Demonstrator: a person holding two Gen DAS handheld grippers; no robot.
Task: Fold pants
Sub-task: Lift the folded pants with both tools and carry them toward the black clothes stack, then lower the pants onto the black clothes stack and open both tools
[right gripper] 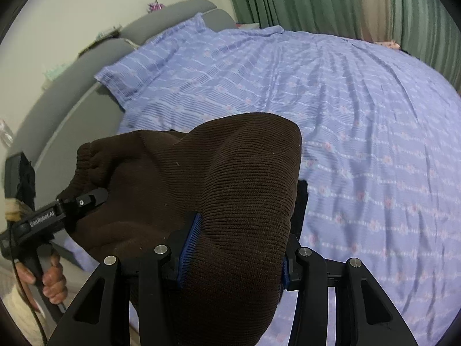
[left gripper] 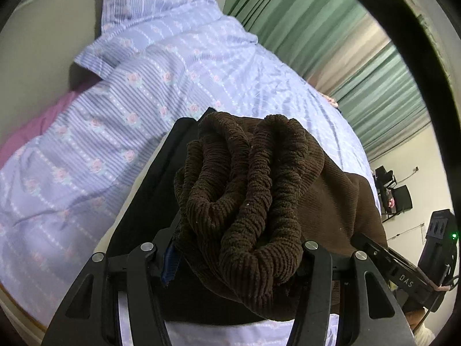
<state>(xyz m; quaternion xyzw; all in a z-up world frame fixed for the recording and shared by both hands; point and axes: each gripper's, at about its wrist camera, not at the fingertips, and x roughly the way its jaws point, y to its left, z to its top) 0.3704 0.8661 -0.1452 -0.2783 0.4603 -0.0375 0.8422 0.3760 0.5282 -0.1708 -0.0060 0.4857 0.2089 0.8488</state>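
Over the bed (right gripper: 360, 115), brown pants (right gripper: 230, 187) bulge up and hide both grippers' fingertips. Left gripper (left gripper: 239, 262) clamps the bunched waistband, right gripper (right gripper: 233, 256) a smooth fold. Only the right view shows the person's hand (right gripper: 52, 276).

Bunched brown ribbed pants (right gripper: 219, 190), above bed

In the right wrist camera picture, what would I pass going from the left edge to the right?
Person's hand on the other gripper's handle → left gripper → bunched brown ribbed knit pants → lilac flower-patterned bedsheet.
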